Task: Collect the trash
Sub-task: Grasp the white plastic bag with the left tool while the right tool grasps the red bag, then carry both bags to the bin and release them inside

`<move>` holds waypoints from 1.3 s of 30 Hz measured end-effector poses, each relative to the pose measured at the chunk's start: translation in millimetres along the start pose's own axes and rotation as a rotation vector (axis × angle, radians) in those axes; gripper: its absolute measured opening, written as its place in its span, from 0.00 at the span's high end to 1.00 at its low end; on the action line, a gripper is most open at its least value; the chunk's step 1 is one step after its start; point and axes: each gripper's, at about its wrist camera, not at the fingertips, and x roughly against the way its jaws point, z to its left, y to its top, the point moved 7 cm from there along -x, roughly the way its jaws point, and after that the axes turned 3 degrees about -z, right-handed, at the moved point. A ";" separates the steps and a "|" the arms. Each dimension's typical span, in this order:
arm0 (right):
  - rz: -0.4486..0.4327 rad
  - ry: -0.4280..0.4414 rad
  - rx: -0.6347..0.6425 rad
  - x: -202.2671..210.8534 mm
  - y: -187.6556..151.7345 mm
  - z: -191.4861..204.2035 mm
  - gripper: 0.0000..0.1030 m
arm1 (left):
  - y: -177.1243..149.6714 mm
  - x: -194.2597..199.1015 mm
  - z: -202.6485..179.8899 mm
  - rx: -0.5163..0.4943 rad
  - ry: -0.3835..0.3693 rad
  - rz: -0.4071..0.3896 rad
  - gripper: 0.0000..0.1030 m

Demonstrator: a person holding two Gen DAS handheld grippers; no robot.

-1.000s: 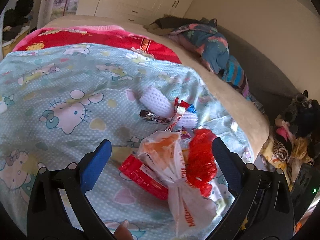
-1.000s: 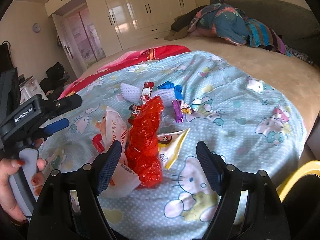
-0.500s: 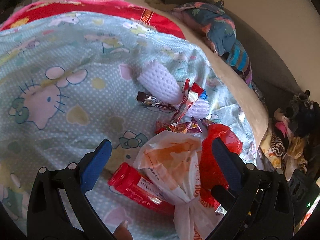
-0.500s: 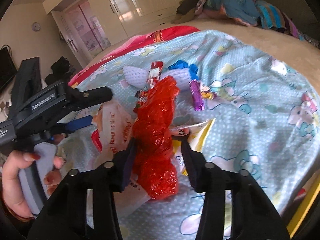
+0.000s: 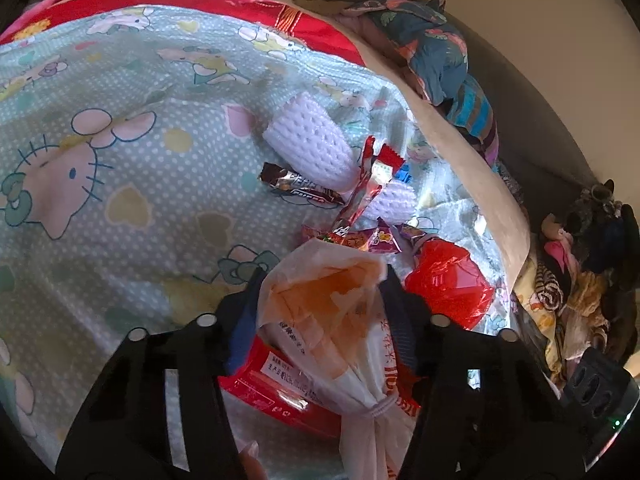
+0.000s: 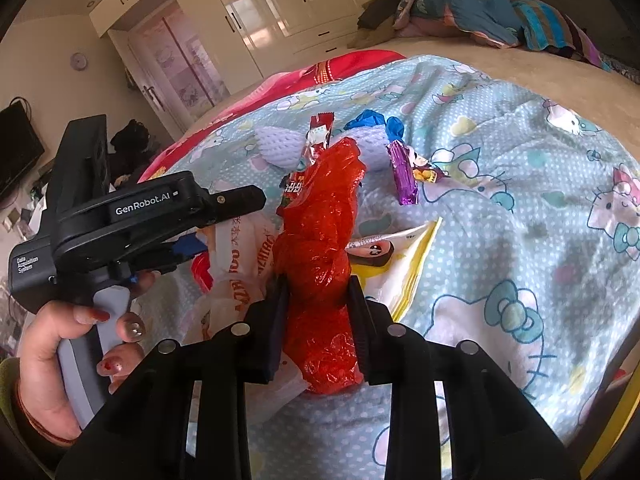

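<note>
Trash lies on a blue Hello Kitty bedspread (image 5: 100, 128). My left gripper (image 5: 320, 300) is shut on a white and orange plastic bag (image 5: 328, 320) that lies over a red packet (image 5: 276, 392). My right gripper (image 6: 318, 296) is shut on a crumpled red plastic bag (image 6: 320, 232), which also shows in the left wrist view (image 5: 448, 284). Beyond lie two white foam nets (image 5: 308, 140), a brown candy wrapper (image 5: 300, 188), a red and silver wrapper (image 5: 368, 184), a purple wrapper (image 6: 404, 176), blue scraps (image 6: 372, 120) and a yellow and white packet (image 6: 400, 256).
The left gripper's body (image 6: 132, 216) and the hand holding it are at the left in the right wrist view. Folded clothes (image 6: 472, 8) lie at the bed's far end. A pile of toys and cloth (image 5: 580, 280) sits on the floor beside the bed. Wardrobes (image 6: 280, 8) stand behind.
Both grippers went from wide open to closed: the left on the white and orange bag, the right on the red bag. Both moved in closer to the trash pile.
</note>
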 end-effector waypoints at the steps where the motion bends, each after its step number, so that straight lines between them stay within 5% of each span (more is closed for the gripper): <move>1: -0.002 -0.001 0.000 0.5 -0.2 0.3 0.73 | 0.7 2.3 -0.8 -0.002 -0.001 -0.009 0.59; 19: -0.174 0.011 0.053 69.4 22.6 15.3 0.75 | 19.1 85.1 -31.5 -0.089 -0.049 -0.246 0.68; 39: -0.282 -0.081 -0.010 134.2 37.4 -24.8 0.75 | 3.5 128.1 -101.7 -0.232 -0.170 -0.303 0.69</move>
